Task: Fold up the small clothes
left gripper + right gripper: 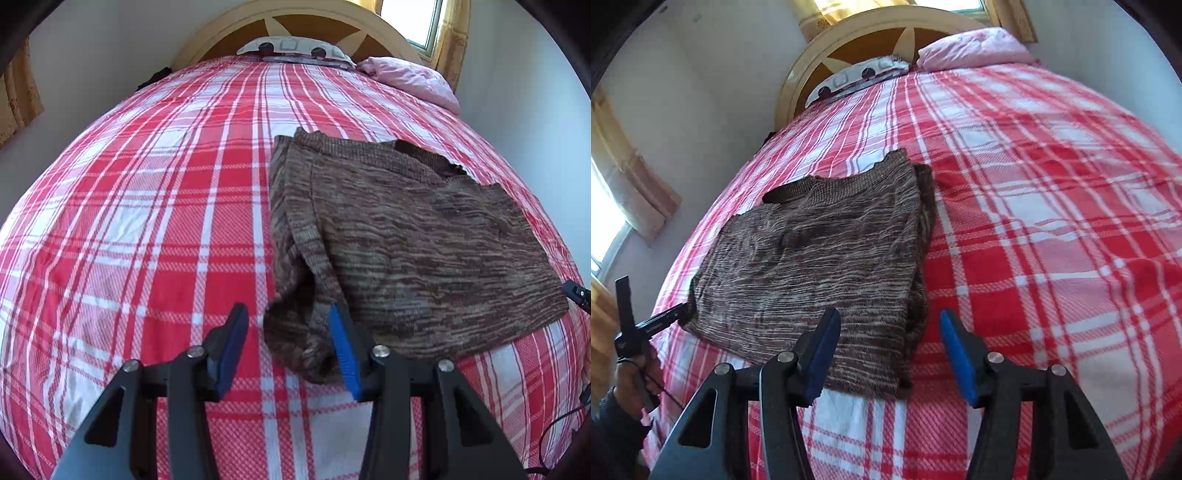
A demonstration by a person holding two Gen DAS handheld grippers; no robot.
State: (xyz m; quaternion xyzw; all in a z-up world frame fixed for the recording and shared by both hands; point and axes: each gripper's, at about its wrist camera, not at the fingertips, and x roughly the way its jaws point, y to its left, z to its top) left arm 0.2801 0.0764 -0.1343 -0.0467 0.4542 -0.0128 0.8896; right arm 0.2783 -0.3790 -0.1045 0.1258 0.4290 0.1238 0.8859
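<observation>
A brown marled knit sweater (424,229) lies folded and flat on the red and white plaid bed cover (147,221). My left gripper (287,309) hangs low over its near left corner. The jaws stand apart, and the bunched corner lies between them against the right pad without being pinched. In the right wrist view the sweater (812,258) spreads to the left of centre. My right gripper (889,314) is open over its near right corner, with the folded edge between the blue pads (956,350). The left gripper's finger (665,319), held by a hand, shows at the sweater's far corner.
A pink pillow (413,79) and a patterned pillow (291,46) lie at the rounded wooden headboard (317,26). The plaid cover (1052,221) stretches bare on either side of the sweater. Curtained windows (613,206) and white walls surround the bed.
</observation>
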